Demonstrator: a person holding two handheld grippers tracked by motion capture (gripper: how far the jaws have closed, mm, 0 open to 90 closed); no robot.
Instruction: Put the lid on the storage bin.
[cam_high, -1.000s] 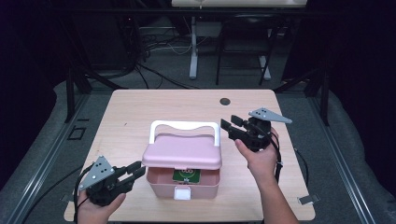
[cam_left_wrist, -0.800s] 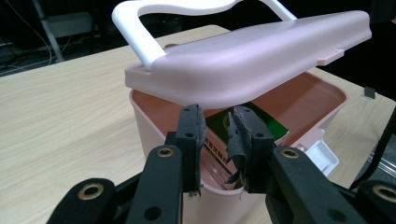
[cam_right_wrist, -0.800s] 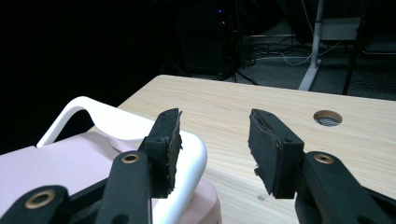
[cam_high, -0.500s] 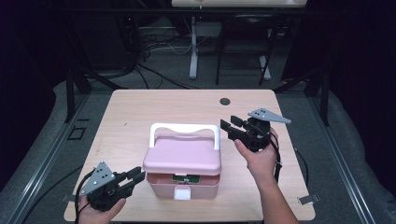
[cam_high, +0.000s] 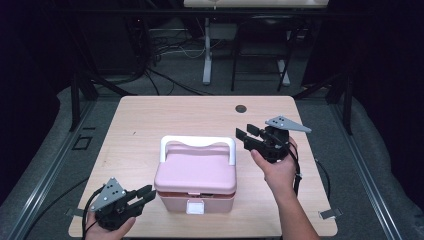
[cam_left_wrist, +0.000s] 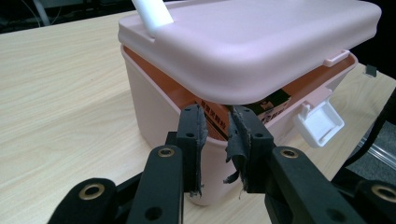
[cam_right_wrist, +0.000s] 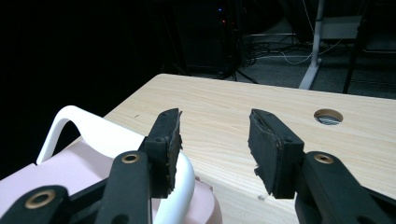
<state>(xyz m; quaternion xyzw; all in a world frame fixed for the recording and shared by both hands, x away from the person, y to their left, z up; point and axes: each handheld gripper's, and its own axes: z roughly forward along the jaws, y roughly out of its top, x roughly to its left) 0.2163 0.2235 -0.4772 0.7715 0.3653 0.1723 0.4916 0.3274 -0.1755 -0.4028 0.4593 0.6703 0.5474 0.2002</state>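
Observation:
A pink box (cam_high: 195, 175) with a white handle (cam_high: 197, 141) and a white front latch (cam_high: 195, 206) stands mid-table. Its lid (cam_left_wrist: 252, 42) sits slightly raised, and dark printed contents show in the gap under it. My left gripper (cam_high: 150, 192) is low at the box's front left corner, pointing at it. Its jaws (cam_left_wrist: 217, 123) stand a narrow gap apart with nothing between them. My right gripper (cam_high: 246, 132) hovers open just right of the handle's right end. In the right gripper view its jaws (cam_right_wrist: 215, 126) hold nothing, and the handle (cam_right_wrist: 93, 128) curves behind the left one.
The wooden table (cam_high: 150, 120) has a round cable hole (cam_high: 241, 108) at its far side. Table legs, cables and black frames stand on the dark floor beyond. The unlatched white latch (cam_left_wrist: 320, 123) hangs off the box's front.
My left gripper has drifted a little toward the table's near edge. The right gripper and the box have not moved.

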